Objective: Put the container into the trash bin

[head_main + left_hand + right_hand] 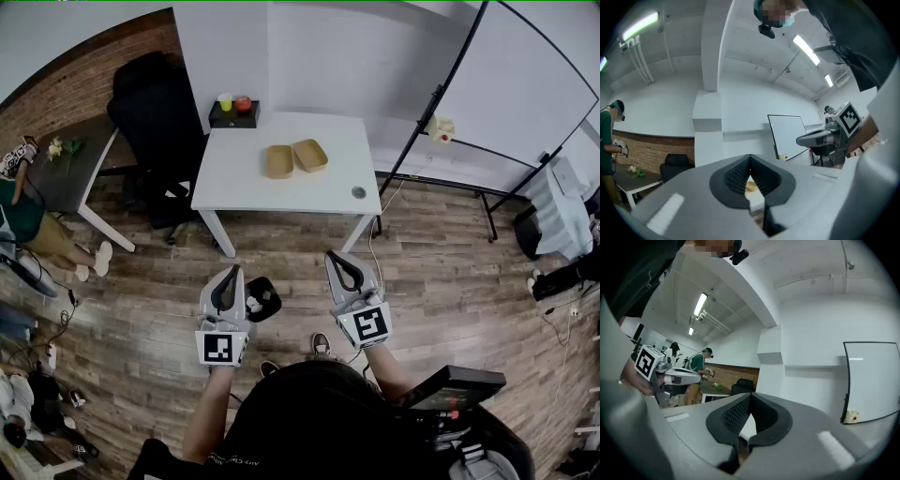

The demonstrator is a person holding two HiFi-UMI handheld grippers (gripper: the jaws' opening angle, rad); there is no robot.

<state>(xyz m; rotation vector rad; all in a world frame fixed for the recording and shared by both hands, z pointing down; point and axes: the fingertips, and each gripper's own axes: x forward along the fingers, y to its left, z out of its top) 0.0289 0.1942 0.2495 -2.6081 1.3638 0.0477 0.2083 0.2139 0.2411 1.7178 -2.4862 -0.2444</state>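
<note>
Jaws together, empty: left gripper (pixel 232 272), right gripper (pixel 332 256).

No readable text — none anywhere

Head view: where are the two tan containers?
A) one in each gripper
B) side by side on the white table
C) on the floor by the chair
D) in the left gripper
B: the tan containers sit side by side on the white table, well ahead of the left gripper and right gripper, both shut on nothing.
</note>
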